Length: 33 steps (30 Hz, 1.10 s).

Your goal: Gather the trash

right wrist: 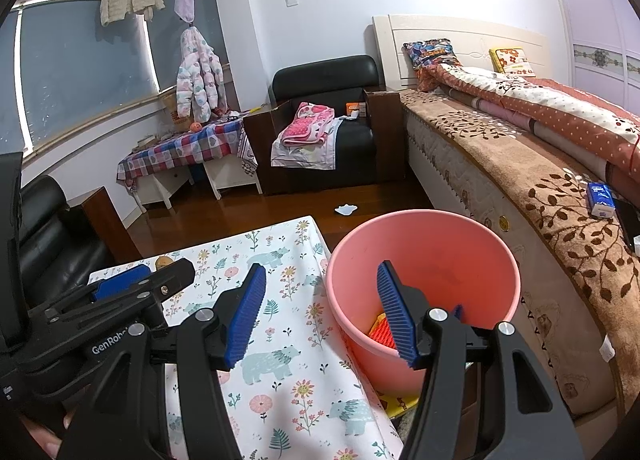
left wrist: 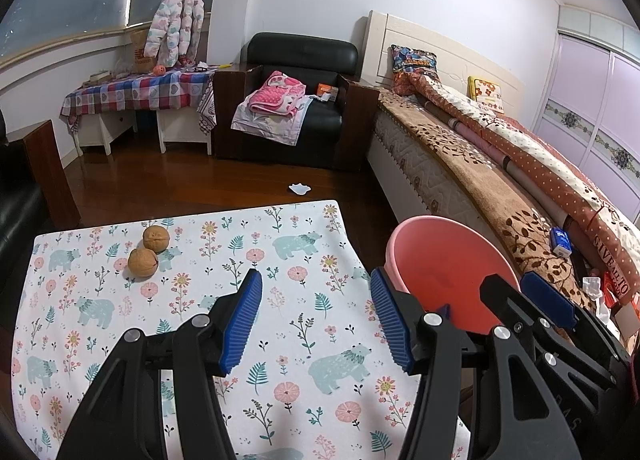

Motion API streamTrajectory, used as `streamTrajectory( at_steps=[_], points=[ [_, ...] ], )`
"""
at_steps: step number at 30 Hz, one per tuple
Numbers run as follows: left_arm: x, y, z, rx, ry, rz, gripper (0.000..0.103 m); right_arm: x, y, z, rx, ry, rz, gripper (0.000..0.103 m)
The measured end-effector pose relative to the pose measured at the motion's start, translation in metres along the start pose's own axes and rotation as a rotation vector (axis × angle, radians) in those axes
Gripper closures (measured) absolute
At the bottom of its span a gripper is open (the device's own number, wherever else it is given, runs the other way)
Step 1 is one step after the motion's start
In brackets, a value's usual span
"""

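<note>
Two brown walnuts (left wrist: 149, 251) lie touching on the table, pink bin (right wrist: 424, 288) upright beside it.

Two side-by-side wrist views facing the bed (left wrist: 460, 164), sharing table (left wrist: 192, 300) and bucket (right wrist: 424, 252).

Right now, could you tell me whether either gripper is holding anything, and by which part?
Nothing is held: the left gripper and right gripper are both open and empty.

White-walled bedroom; dark wood floor (left wrist: 224, 188); black armchair (left wrist: 296, 100); bed (right wrist: 520, 164); dark window (right wrist: 80, 72)
</note>
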<state>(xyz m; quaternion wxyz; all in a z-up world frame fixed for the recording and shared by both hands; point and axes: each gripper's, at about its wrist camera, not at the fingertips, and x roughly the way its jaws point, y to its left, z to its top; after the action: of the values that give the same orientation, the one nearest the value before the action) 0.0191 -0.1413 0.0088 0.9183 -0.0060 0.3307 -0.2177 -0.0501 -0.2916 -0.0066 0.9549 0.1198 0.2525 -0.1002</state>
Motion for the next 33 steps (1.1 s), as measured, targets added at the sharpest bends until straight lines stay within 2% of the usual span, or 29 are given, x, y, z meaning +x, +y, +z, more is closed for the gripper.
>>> streamTrajectory(
  at_steps=[33],
  points=[
    [0.0052, -0.0008, -0.0053, 0.001, 0.014, 0.000, 0.047, 0.0027, -0.0059, 0.0016, 0.010, 0.017, -0.007, 0.045]
  ],
)
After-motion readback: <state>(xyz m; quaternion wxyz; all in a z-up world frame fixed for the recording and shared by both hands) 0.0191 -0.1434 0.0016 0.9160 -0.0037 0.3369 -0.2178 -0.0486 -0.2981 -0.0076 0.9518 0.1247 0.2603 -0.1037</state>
